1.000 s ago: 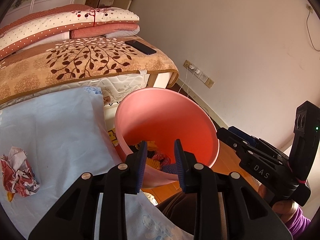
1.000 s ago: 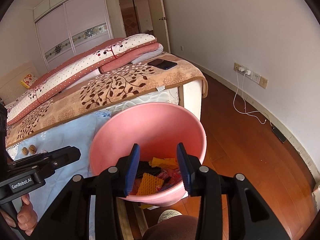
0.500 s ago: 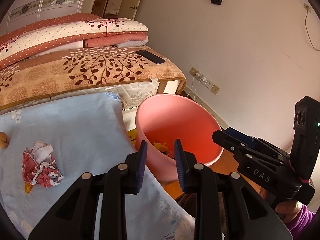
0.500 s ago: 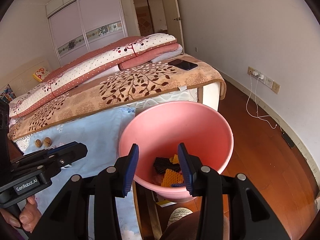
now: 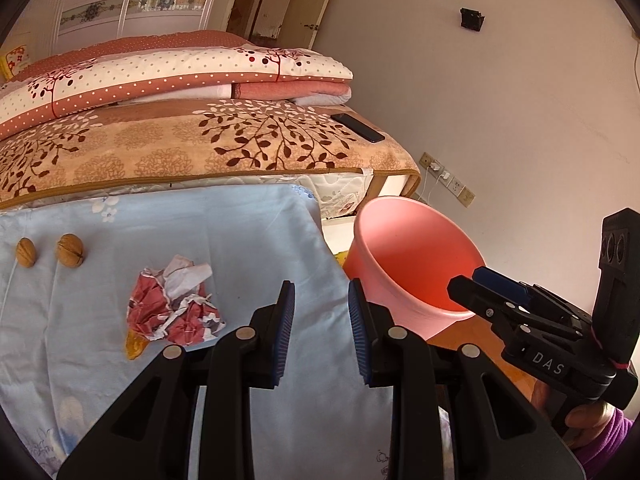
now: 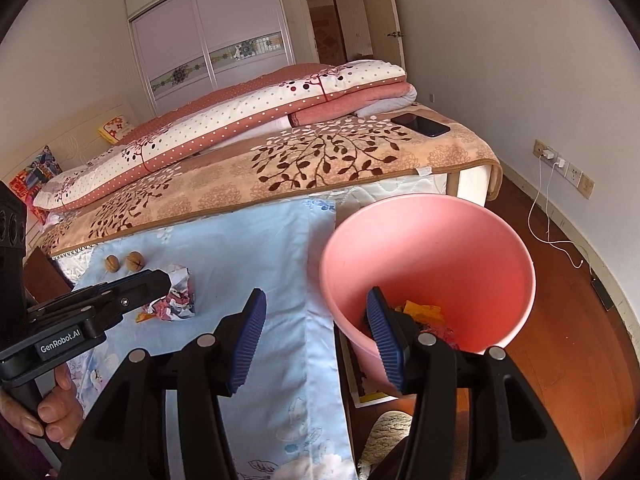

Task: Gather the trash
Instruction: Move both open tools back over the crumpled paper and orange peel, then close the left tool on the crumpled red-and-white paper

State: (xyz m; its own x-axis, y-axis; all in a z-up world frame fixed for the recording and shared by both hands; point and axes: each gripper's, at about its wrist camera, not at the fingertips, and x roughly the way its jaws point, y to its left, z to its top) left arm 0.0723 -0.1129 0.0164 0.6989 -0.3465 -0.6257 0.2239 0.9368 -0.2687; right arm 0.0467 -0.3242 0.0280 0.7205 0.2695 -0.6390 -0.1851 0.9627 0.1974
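On the blue sheet [image 5: 240,240] lies crumpled paper [image 5: 172,304]; our left gripper [image 5: 320,332] and right gripper [image 6: 316,340] are open, empty. We should close across its middle, beside the pink bin [image 6: 432,216].

Left gripper [image 5: 320,332]: we wore black plastic, ribbed blue pads [image 5: 285,332], silver screws, "GenRobot.AI" lettering.
Right gripper [image 6: 316,340]: black too, marked "DAS".
Sleeve [image 5: 604,436]: ours was purple.
Skin: bare fingers [image 6: 60,420].

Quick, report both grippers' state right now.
Left gripper: open, holding nothing, above the blue sheet.
Right gripper: open, holding nothing, one of its fingers before the pink bin.
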